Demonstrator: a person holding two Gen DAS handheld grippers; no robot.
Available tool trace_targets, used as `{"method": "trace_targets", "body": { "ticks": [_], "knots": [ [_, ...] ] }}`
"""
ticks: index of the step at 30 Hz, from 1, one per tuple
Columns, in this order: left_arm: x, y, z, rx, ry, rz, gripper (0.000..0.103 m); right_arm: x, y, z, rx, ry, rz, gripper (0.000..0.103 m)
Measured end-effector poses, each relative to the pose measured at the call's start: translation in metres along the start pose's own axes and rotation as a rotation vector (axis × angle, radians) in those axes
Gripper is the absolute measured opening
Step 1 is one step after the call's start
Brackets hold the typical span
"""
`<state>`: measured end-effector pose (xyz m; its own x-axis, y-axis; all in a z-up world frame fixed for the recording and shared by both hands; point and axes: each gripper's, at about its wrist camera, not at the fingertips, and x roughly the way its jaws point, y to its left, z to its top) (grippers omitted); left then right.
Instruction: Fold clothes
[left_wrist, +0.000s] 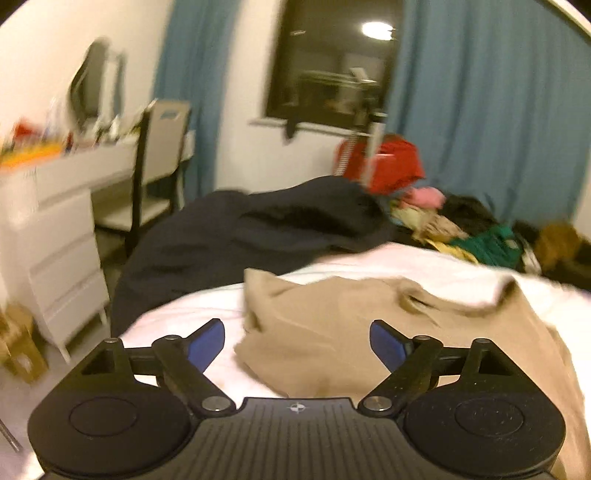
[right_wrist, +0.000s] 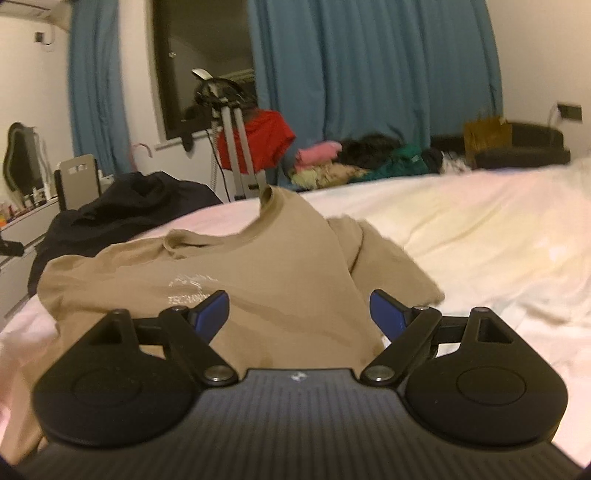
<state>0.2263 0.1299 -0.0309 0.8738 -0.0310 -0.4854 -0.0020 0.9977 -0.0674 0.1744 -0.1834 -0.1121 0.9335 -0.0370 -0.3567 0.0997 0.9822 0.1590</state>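
My left tool (left_wrist: 297, 345) is spread wide, 2 blue pads (left_wrist: 207, 345) apart, nothing between them; it sits above the tan t-shirt (left_wrist: 332, 332) without pinching cloth. This view is motion-blurred. My right tool (right_wrist: 299, 317) is also spread wide, blue pads (right_wrist: 212, 314) clear of each other, nothing pinched; the shirt lies under and ahead of it.

The tan t-shirt (right_wrist: 258, 266) lies on the bed (right_wrist: 461, 229), on the white sheet, partly folded and rumpled. In the right wrist view the collar is toward the far side, 1 part of the neckline stands up in a peak, and a white printed logo (right_wrist: 190, 286) shows on the chest, partly hidden by my left-hand finger. A sleeve or side flap is bunched on the right of the shirt. In the left wrist view the shirt's near edge is doubled over on the left, and a strip of white cloth crosses its far right part; cannot tell whether that is sheet or another item.

Beyond the shirt, a dark navy garment (left_wrist: 240, 229) is heaped at the far left edge of the bed. Farther back a pile of mixed clothes (right_wrist: 351, 162), pink, green, black and yellowish, lies near a red garment (right_wrist: 262, 140) hung by a grey stand (right_wrist: 236, 147). Blue curtains (right_wrist: 369, 66) flank a dark window (right_wrist: 199, 62). A white drawer unit (left_wrist: 55, 236) and a chair (left_wrist: 162, 155) stand left of the bed.
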Motion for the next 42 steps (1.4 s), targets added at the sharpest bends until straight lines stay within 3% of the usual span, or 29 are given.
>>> {"method": "trace_targets", "body": {
  "ticks": [3,6,10,13,17,21,23,25,28,33,37,42],
  "knots": [
    [-0.028,-0.015,-0.012,0.012,0.082,-0.055,0.092,-0.012,-0.003,0.006,-0.001,0.002,0.039,0.085],
    [-0.039,-0.019,-0.034,-0.054,0.231,-0.096,0.092,-0.022,-0.007,0.009,0.027,0.010,0.062,0.103],
    [-0.037,-0.023,-0.073,-0.121,0.451,-0.111,0.086,-0.029,-0.014,0.013,0.064,0.021,0.083,0.103],
    [-0.035,-0.031,-0.098,-0.072,0.600,-0.086,0.080,-0.029,-0.018,0.014,0.067,0.007,0.056,0.103],
    [-0.041,-0.032,-0.111,-0.043,0.709,-0.048,0.077,-0.027,-0.028,0.014,0.105,0.015,0.033,0.103],
    [-0.053,-0.020,-0.118,-0.066,0.774,0.024,0.074,-0.024,-0.040,0.013,0.155,0.029,0.021,0.103],
    [-0.053,-0.020,-0.120,-0.073,0.830,0.000,0.072,-0.022,-0.045,0.014,0.173,0.037,0.012,0.103],
    [-0.056,-0.025,-0.119,-0.024,0.838,-0.008,0.068,-0.020,-0.049,0.014,0.187,0.043,0.004,0.103],
    [-0.055,-0.029,-0.114,0.042,0.855,-0.031,0.052,-0.020,-0.052,0.013,0.203,0.046,0.000,0.103],
    [-0.066,-0.025,-0.088,0.109,0.872,-0.058,0.015,-0.022,-0.054,0.014,0.199,0.039,-0.009,0.103],
    [-0.084,-0.013,-0.073,0.105,0.867,-0.058,0.005,-0.022,-0.056,0.016,0.201,0.036,-0.012,0.103],
    [-0.092,-0.009,-0.077,0.107,0.871,0.056,0.002,-0.023,-0.055,0.019,0.193,0.038,-0.043,0.103]
  ]
}}
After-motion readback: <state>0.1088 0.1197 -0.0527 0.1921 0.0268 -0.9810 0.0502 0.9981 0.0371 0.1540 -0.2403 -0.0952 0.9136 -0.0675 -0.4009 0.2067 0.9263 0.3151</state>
